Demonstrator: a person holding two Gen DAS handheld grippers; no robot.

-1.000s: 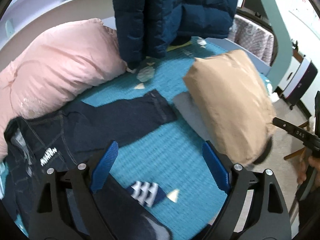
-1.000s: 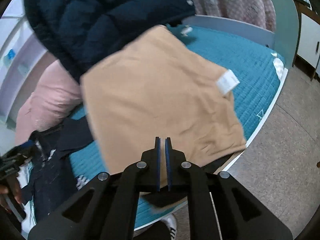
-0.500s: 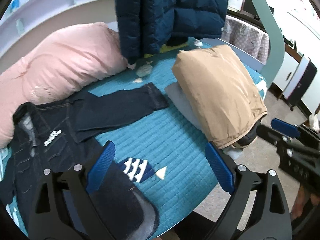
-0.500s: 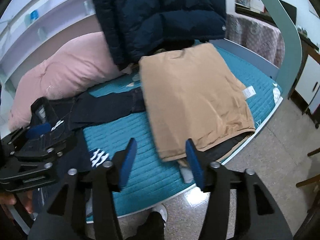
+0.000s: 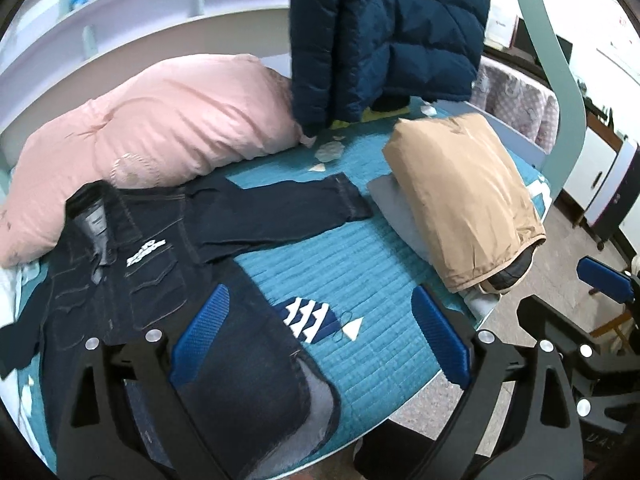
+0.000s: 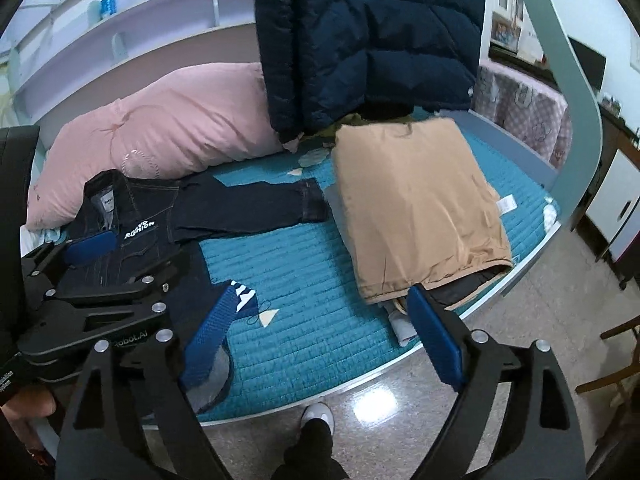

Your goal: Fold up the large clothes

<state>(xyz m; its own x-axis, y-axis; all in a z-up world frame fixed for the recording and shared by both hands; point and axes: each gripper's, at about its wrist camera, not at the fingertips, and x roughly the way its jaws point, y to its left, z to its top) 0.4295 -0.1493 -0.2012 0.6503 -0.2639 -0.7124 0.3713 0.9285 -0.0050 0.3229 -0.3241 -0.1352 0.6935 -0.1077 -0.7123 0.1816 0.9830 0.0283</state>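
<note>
A folded tan garment (image 6: pixel 416 208) (image 5: pixel 460 200) lies on top of a small stack at the bed's right edge, with grey and dark cloth showing under it. A dark denim jacket (image 5: pixel 136 280) (image 6: pixel 132 232) lies spread on the left, one sleeve (image 6: pixel 248 208) stretched towards the stack. My left gripper (image 5: pixel 320 336) hangs open above the jacket's hem and the teal cover, holding nothing. Back over the bed's front edge, my right gripper (image 6: pixel 324 334) has its jaws opening, and nothing is between them. Each gripper shows at the side of the other's view.
A big pink duvet (image 5: pixel 160 128) fills the back left of the teal quilted bed (image 6: pixel 304 264). A navy puffer jacket (image 6: pixel 368 40) hangs over the back middle. The person's shoe (image 6: pixel 316 416) stands on the glossy floor by the bed. A white cabinet (image 5: pixel 600 184) is at the right.
My right gripper has let go of the tan garment, opened wide and drawn back from the bed. The garment now rests flat on the stack. My left gripper has also backed away.
</note>
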